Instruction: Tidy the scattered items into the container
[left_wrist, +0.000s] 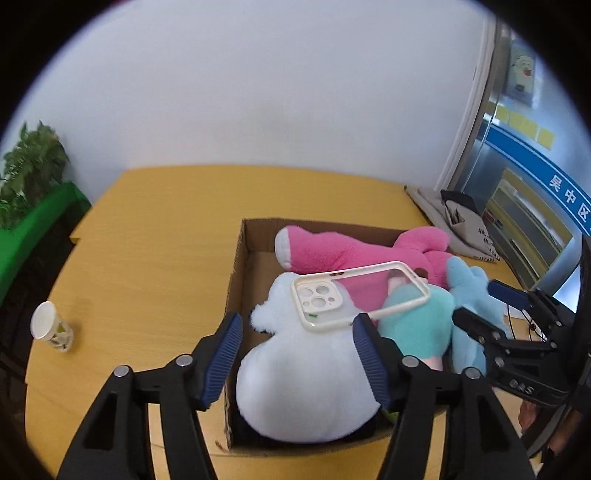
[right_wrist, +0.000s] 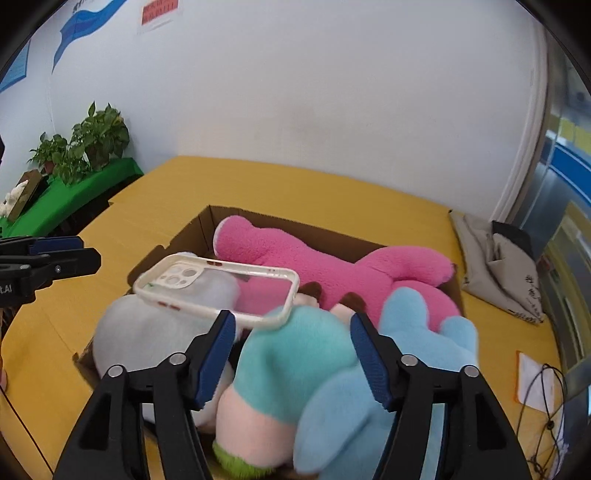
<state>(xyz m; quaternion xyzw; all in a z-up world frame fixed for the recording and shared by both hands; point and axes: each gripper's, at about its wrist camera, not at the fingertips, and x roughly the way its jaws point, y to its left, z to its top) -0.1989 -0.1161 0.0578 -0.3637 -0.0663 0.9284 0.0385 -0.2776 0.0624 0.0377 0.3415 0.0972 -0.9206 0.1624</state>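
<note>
Two grippers hover over a cardboard box (left_wrist: 242, 258) on the yellow counter (left_wrist: 155, 236). Left gripper (left_wrist: 297, 349): jaws spread wide, nothing between the pads; the white plush (left_wrist: 303, 384) fills the gap below them, and the box's left wall runs just beside the left jaw. Right gripper (right_wrist: 291, 350): jaws likewise wide and empty, with the teal plush (right_wrist: 295, 354) between and below them and the blue plush (right_wrist: 402, 339) under the right jaw. A clear phone case (right_wrist: 218, 291) lies tilted on the plush pile, just ahead of both jaw pairs. The pink plush (right_wrist: 314, 262) spans the box's far side. Bare counter lies left of the box, where a paper cup (left_wrist: 50, 326) stands well apart.
</note>
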